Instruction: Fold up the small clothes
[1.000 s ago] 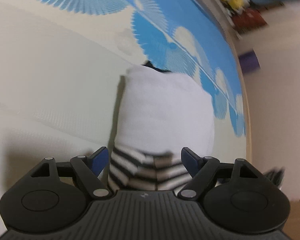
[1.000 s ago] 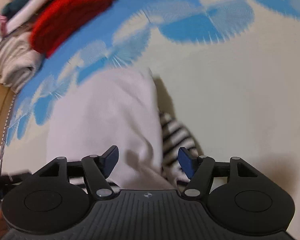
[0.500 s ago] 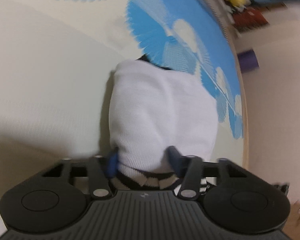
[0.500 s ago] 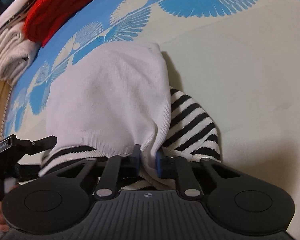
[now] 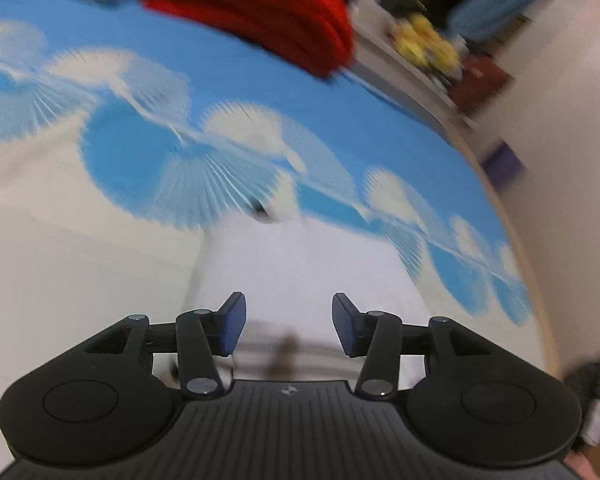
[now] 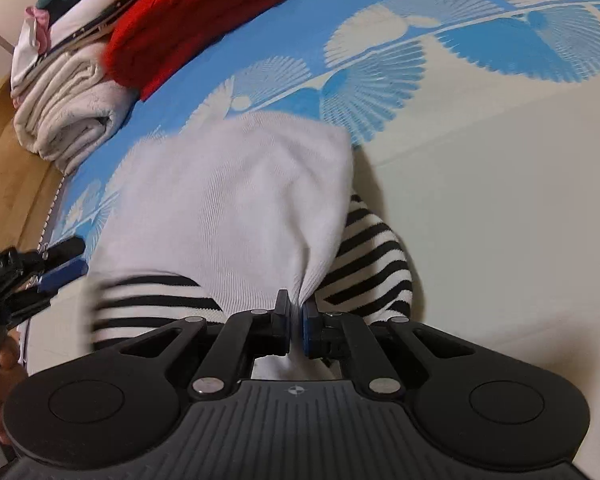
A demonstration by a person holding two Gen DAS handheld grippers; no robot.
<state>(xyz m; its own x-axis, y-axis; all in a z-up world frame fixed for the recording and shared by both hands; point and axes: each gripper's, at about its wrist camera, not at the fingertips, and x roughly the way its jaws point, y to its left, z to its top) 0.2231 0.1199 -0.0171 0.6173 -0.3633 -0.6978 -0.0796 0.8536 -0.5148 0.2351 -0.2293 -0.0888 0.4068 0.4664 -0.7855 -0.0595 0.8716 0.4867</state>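
A small white garment with a black-and-white striped part lies on the blue and cream bedspread. My right gripper is shut on the white cloth's near edge, and the fabric bunches at the pads. In the left wrist view the same white garment lies blurred beyond my left gripper. That gripper's jaws are opening, and its pads touch nothing. In the right wrist view the left gripper hangs just off the garment's left side, held by a hand.
A folded red knit and a stack of folded pale towels sit at the bed's far corner. A wooden bed edge runs along the left. Beyond the bed are yellow toys and a purple object.
My left gripper closed around the garment's striped end, then let go and lifted, so its view tipped up toward the red knit. My right gripper shut on the white edge.
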